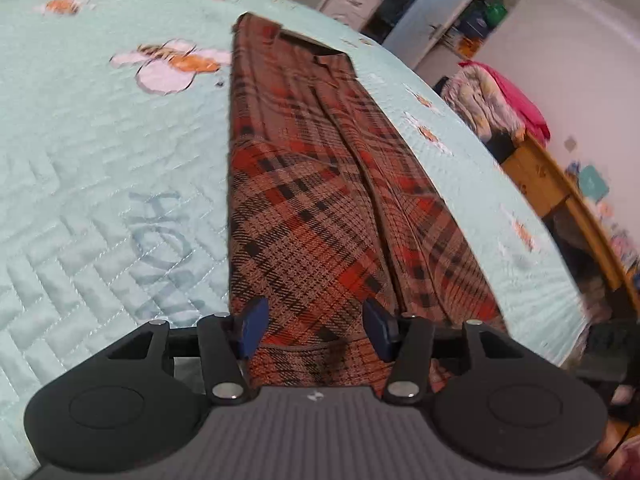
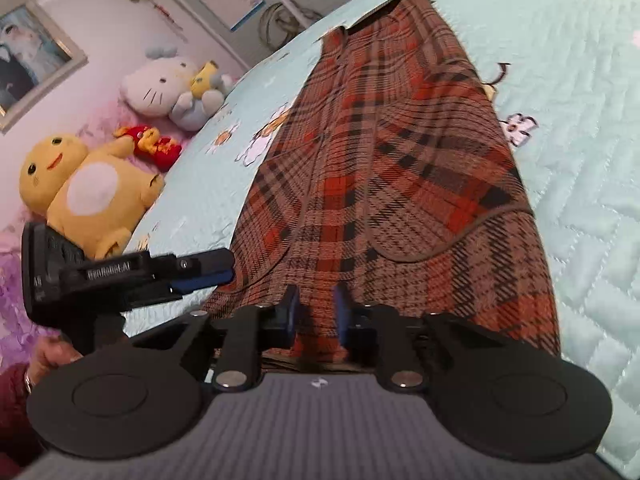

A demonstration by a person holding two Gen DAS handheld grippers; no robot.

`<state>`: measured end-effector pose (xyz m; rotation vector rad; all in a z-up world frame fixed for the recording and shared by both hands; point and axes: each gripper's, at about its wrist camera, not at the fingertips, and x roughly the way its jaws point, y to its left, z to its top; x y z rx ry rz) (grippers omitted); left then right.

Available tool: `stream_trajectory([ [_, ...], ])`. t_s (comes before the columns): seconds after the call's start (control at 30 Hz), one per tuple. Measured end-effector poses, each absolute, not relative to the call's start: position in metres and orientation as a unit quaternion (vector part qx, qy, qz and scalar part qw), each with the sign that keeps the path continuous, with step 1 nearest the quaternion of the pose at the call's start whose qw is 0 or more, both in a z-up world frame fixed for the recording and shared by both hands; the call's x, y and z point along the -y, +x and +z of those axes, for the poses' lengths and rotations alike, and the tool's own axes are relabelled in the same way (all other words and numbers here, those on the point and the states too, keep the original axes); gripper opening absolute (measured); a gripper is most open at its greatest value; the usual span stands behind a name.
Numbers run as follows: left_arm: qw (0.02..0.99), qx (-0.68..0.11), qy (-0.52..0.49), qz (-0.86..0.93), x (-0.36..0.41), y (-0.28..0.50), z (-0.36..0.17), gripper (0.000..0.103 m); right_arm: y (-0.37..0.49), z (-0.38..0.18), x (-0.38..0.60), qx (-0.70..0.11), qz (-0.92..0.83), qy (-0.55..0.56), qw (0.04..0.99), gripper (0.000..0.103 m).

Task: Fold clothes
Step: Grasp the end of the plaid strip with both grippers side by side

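Inventory by count:
- 1 plaid garment [image 1: 320, 200], lying lengthwise on 1 bed [image 1: 100, 160] with a pale green quilted cover.
- 2 tools: 1 left tool [image 1: 316, 330] and 1 right tool [image 2: 316, 320].
- 3 large plush toys beside the bed: 1 yellow plush [image 2: 86, 196], 1 white cat plush [image 2: 154, 86], 1 pale blue plush [image 2: 198, 104].
- 1 small red toy [image 2: 154, 144].
- 1 framed picture [image 2: 28, 56] on the wall.

Plaid garment [image 1: 320, 184] flat, folded lengthwise
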<state>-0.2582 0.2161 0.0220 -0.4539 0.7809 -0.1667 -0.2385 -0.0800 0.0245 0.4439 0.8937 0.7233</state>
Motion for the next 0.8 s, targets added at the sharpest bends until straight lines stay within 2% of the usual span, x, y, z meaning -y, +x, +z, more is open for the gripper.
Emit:
stream_trajectory([
  [0.27,0.863,-0.373,-0.333,-0.074,-0.25,-0.262,0.024,0.057,-0.237,0.033,0.067,-0.431,0.335,0.168,0.821,0.019],
  [0.57,0.843,-0.35,-0.406,-0.04,-0.294,-0.258,0.023,0.057,-0.218,0.031,0.087,-0.453,0.355,0.251,0.778,0.038],
  [0.8,0.829,-0.336,-0.446,-0.021,-0.324,-0.25,0.022,0.057,-0.202,0.04,0.115,-0.414,0.37,0.342,0.758,0.038],
])
